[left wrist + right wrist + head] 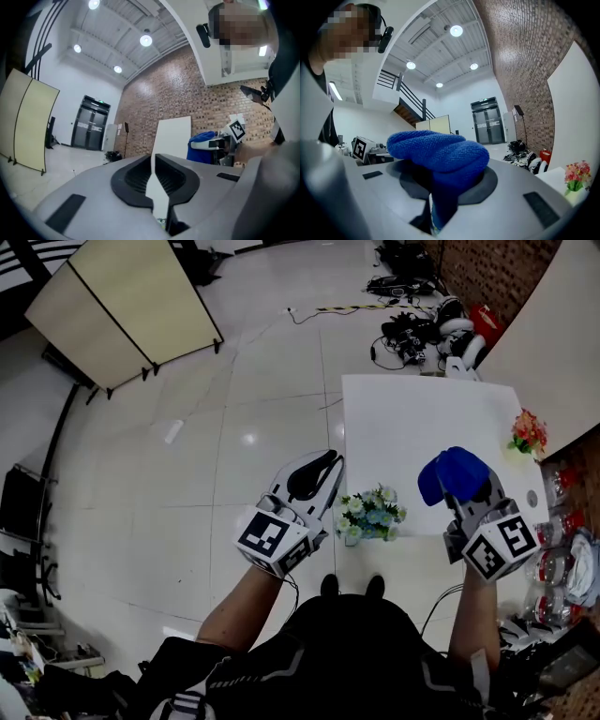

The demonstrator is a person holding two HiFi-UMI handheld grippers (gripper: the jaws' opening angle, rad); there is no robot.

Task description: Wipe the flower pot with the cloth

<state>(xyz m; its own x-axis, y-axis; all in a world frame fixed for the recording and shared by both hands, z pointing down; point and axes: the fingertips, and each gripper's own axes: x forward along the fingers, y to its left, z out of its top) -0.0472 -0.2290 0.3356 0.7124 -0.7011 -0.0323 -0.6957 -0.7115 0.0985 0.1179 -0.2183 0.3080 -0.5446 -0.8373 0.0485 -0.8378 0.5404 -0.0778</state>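
Note:
A small pot of pale blue and white flowers (370,515) stands at the near edge of the white table (412,418). My right gripper (461,491) is held up over the table's near right part, shut on a bunched blue cloth (452,472) that drapes over its jaws (440,152). My left gripper (326,468) hovers just left of the flowers, level, its jaws nearly together with nothing between them (153,161). From the left gripper view the blue cloth (204,140) shows off to the right. The pot itself is hidden under the blooms.
A second pot with red flowers (528,434) sits at the table's far right edge (576,176). A beige folding screen (122,306) stands on the tiled floor at far left. Cables and gear (422,324) lie beyond the table. Bottles (562,559) crowd a shelf at right.

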